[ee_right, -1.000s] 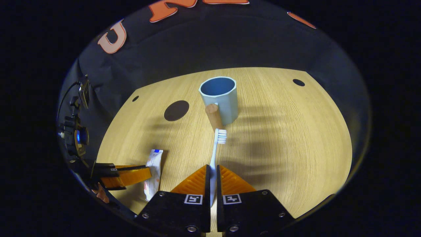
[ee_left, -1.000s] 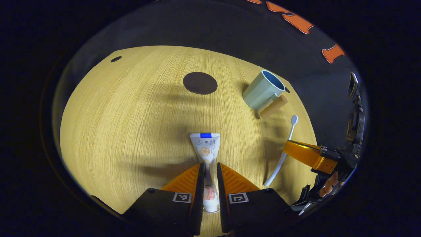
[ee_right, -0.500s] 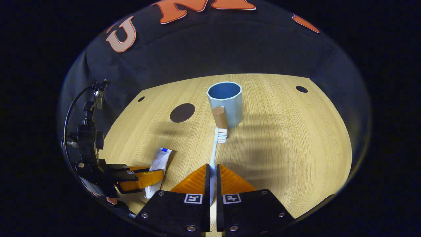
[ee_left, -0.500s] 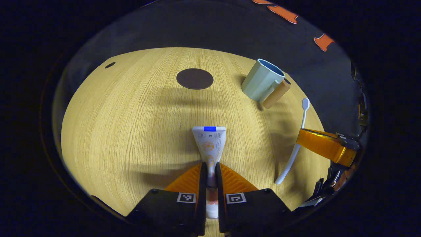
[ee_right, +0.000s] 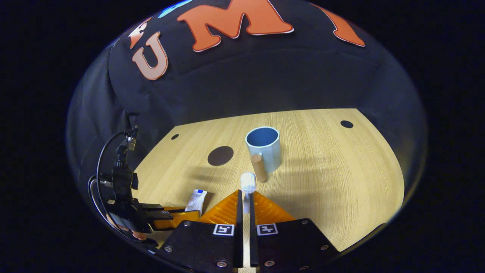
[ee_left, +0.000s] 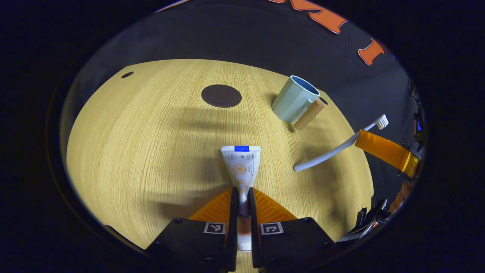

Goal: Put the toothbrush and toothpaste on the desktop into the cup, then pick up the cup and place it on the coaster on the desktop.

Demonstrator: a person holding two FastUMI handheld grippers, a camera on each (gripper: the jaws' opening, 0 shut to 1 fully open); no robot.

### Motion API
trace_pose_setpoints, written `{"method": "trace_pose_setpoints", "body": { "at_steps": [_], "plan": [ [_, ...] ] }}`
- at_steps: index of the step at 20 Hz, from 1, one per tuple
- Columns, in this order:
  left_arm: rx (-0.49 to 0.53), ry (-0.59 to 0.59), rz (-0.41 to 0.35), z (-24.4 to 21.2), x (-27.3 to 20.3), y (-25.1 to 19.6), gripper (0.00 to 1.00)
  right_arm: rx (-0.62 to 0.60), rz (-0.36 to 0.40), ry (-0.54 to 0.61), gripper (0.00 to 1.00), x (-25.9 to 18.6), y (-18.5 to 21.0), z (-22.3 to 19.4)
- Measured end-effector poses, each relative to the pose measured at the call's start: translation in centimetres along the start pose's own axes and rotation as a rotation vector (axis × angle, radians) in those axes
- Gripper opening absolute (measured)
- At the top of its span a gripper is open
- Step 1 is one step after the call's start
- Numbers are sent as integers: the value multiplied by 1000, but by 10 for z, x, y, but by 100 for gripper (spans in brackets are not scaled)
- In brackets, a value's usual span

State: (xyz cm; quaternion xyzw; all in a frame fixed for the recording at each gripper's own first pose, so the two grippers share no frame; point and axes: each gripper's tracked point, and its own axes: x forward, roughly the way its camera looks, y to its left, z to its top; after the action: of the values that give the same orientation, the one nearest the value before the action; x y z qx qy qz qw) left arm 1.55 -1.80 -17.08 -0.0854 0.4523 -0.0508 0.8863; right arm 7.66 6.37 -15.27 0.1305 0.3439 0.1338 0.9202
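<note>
My left gripper [ee_left: 242, 197] is shut on the lower part of a white toothpaste tube [ee_left: 241, 163], whose flat crimped end points away over the wooden desktop [ee_left: 144, 144]. My right gripper [ee_right: 245, 200] is shut on a white toothbrush [ee_right: 248, 182], lifted and tilted, its bristle head toward the camera. In the left gripper view the toothbrush [ee_left: 333, 149] hangs in the air, held by the right gripper [ee_left: 363, 143]. The pale green cup [ee_right: 264, 149] with a wooden handle stands upright ahead; the same cup [ee_left: 293, 99] sits at the far right. A dark round coaster [ee_left: 221, 95] lies left of it.
The coaster [ee_right: 220, 156] sits left of the cup in the right gripper view. The left gripper [ee_right: 178, 216] and its cable show at the lower left. Small dark holes [ee_right: 346, 124] mark the desktop near its far corners. The black cloth wall stands close behind the desk.
The right gripper has lifted the toothbrush off the desktop and tilted it, head up. The left gripper keeps its hold on the toothpaste and has risen slightly.
</note>
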Motion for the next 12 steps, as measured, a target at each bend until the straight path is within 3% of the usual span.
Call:
{"method": "trace_pose_setpoints", "body": {
  "at_steps": [6, 10, 12],
  "plan": [
    [18, -33, -2, 5, -4, -2, 19, -12, -23, 5, 4, 23, -12, -10],
    [21, -35, -1, 6, -6, -1, 19, 105, -45, 164, 4, 53, -27, -47],
    [23, -43, 15, 6, -6, -1, 19, 173, -78, 231, 10, 58, -45, -64]
  ]
}}
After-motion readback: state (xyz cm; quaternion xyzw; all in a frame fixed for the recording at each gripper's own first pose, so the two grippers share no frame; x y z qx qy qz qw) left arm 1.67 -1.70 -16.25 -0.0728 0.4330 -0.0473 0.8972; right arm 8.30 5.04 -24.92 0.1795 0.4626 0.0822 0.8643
